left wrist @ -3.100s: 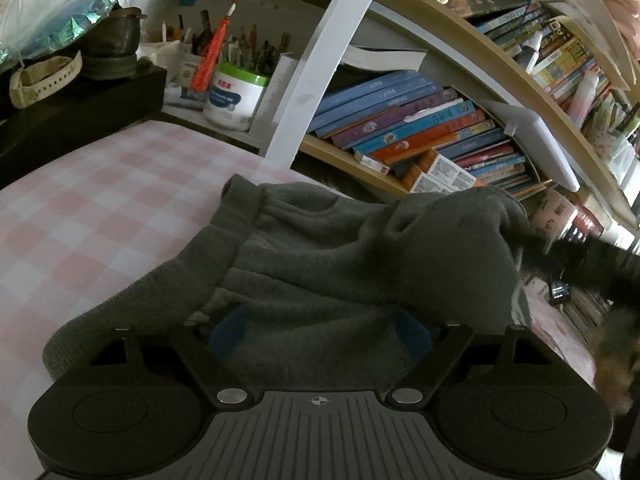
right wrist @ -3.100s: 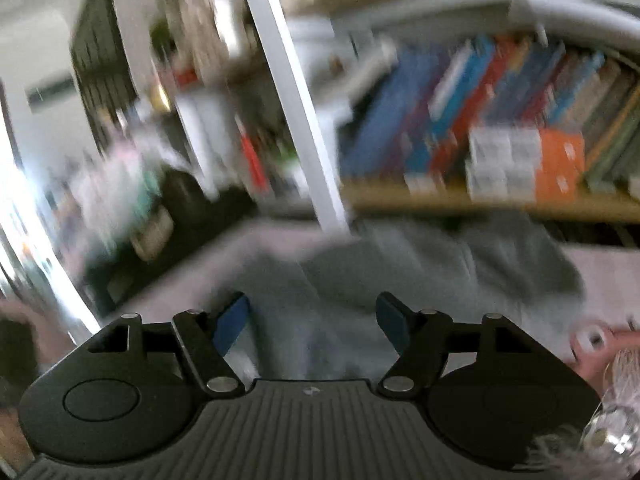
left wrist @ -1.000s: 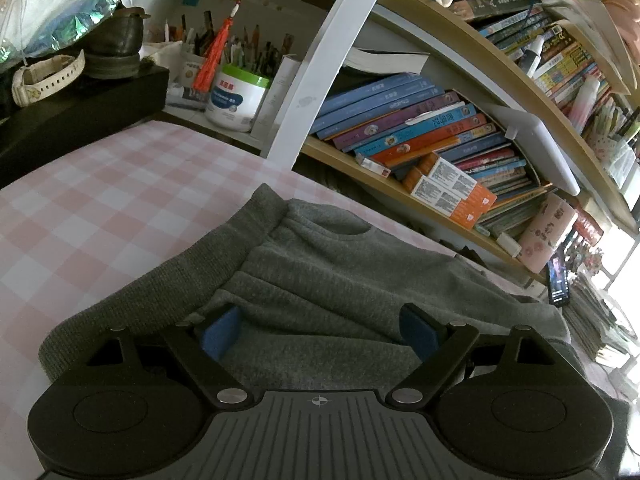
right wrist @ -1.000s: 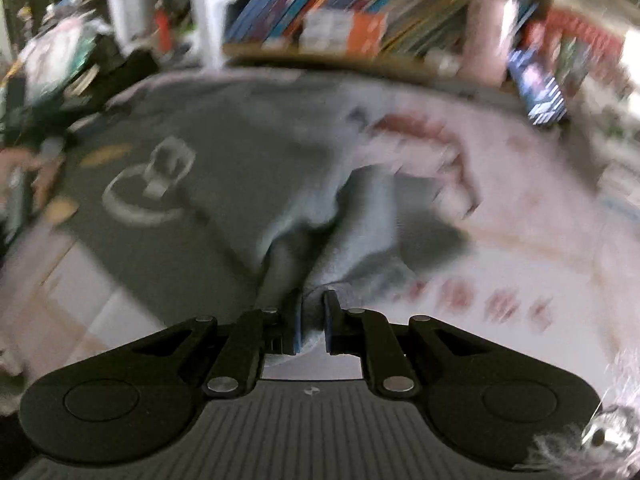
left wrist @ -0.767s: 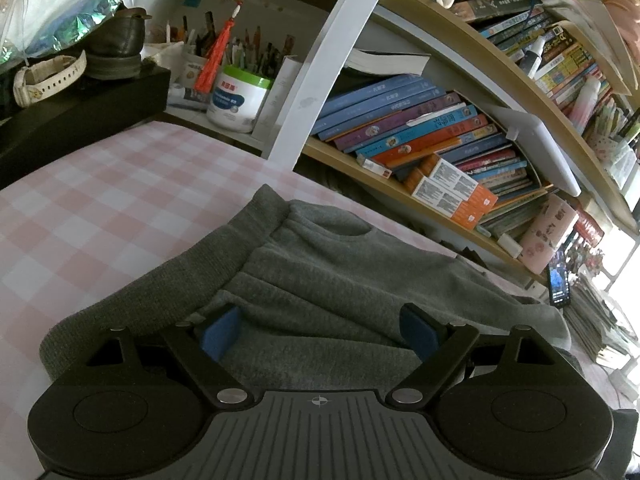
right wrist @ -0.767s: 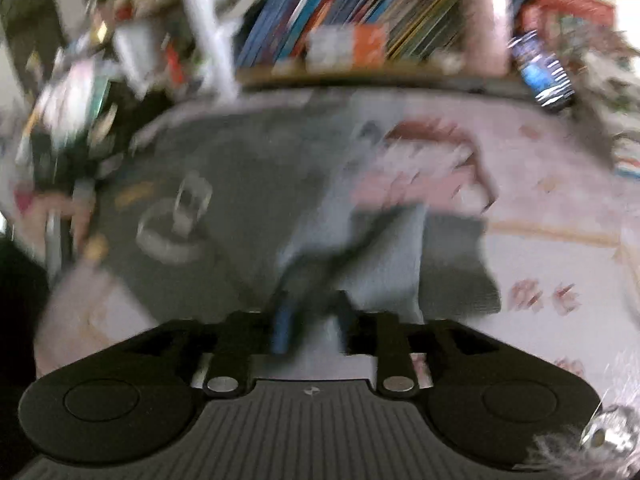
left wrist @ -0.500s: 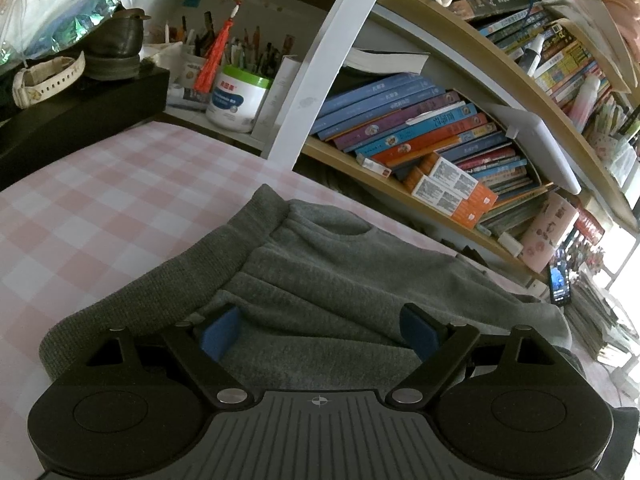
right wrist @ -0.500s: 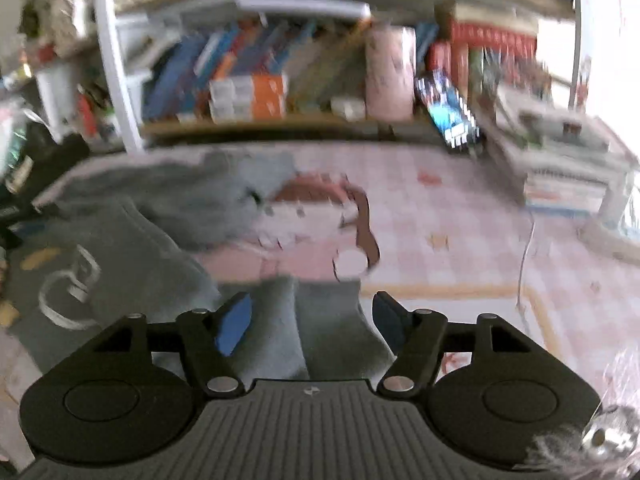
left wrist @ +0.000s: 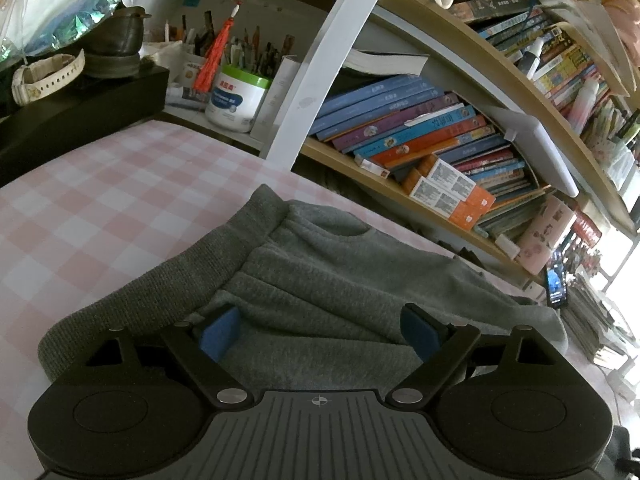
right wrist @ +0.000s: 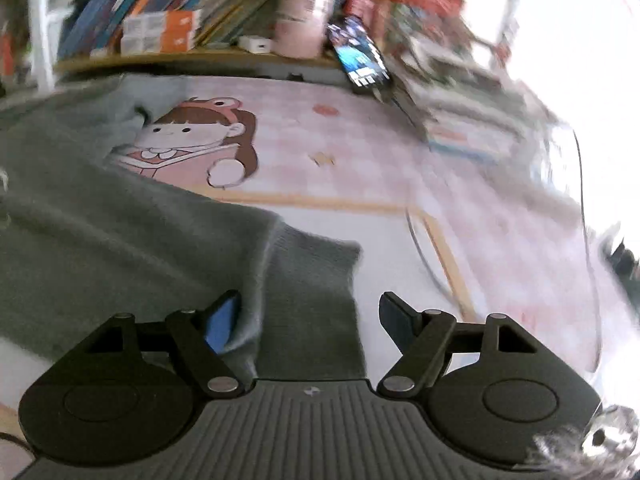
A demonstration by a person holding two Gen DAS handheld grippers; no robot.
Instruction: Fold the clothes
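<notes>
A grey sweatshirt (left wrist: 344, 276) lies spread on a pink checked cloth (left wrist: 100, 200). Its ribbed hem (left wrist: 160, 288) runs to the left of my left gripper (left wrist: 320, 332), which is open just above the fabric. In the right wrist view a grey sleeve with a ribbed cuff (right wrist: 312, 280) lies flat under my right gripper (right wrist: 310, 320), which is open and empty. The sweatshirt body (right wrist: 100, 220) fills the left of that view.
A bookshelf (left wrist: 420, 136) with a white post (left wrist: 320, 64) stands behind the table. A black box (left wrist: 80, 112) sits at left. A phone (right wrist: 360, 60), a pink cup (right wrist: 304, 12) and stacked books (right wrist: 472, 120) stand at right. A cartoon girl print (right wrist: 192, 140) marks the mat.
My right gripper let go of the sleeve, opened, and drew back to the right; the sleeve now lies flat. The left gripper stayed still and open.
</notes>
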